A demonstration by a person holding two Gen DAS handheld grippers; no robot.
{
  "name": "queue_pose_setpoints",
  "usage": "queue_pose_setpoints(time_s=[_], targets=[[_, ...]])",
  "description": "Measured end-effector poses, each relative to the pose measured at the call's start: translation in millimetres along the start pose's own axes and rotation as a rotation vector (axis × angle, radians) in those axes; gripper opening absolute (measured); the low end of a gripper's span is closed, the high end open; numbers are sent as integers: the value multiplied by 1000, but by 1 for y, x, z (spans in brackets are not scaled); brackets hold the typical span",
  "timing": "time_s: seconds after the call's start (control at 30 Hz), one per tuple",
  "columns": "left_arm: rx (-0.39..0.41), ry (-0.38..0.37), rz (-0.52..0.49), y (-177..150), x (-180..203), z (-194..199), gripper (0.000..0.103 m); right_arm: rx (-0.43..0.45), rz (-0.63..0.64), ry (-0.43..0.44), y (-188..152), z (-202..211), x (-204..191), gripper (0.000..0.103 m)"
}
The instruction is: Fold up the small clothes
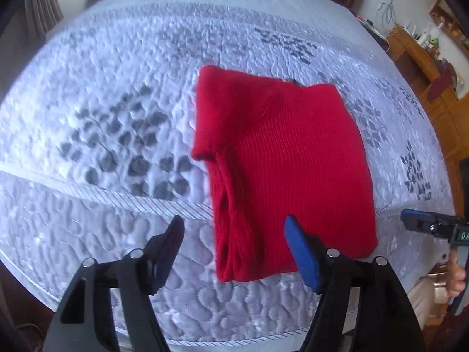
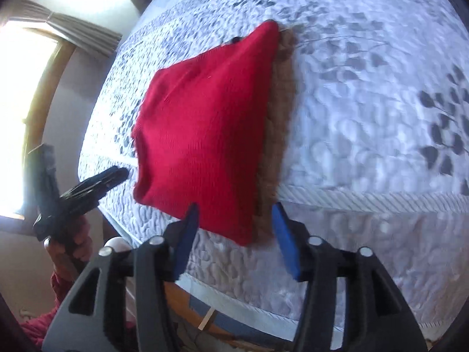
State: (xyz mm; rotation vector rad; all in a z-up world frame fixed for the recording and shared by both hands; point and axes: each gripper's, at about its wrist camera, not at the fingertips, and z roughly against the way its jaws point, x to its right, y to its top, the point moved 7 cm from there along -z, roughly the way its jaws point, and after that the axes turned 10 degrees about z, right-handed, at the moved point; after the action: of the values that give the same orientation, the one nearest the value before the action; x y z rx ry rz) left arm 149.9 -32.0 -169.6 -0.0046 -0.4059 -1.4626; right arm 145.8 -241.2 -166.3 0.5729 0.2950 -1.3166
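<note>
Folded red sweater (image 1: 287, 158) on bed (image 1: 102, 102).
Both tools, left (image 1: 234, 231) and right (image 2: 234, 214), gape empty just before it; pinch near corners evenly.

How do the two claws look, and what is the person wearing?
Both the left claw and the right claw have black plastic frames, silver bolts and blue pads on the fingers. The person's hand is bare, with a red sleeve.

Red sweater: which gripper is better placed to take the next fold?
Left, tentatively. The left gripper has open jaws straddling the red sweater at its near edge; the right gripper, also open, faces its near corner.
</note>
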Motion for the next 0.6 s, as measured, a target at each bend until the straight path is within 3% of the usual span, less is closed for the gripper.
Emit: queue_pose_setpoints(time_s=[0.17,0.23,0.37,0.5,0.6], targets=[[-93,37,32,-26,-6,-36,72,-78,-153,107,-15,-43,9,56],[-111,31,42,-34,-7,-44,72,-120,-189,112,-23,-56,10,53],[-106,16,40,-35,-9,-46,68,-104,-181,129,-30,-60,9,17],[-109,0,37,-37,-14,-48,62,-113,-75,21,-37,-59,4,14],[-106,-11,33,-36,-13,-47,62,-133,-94,40,-40,-64,7,18]])
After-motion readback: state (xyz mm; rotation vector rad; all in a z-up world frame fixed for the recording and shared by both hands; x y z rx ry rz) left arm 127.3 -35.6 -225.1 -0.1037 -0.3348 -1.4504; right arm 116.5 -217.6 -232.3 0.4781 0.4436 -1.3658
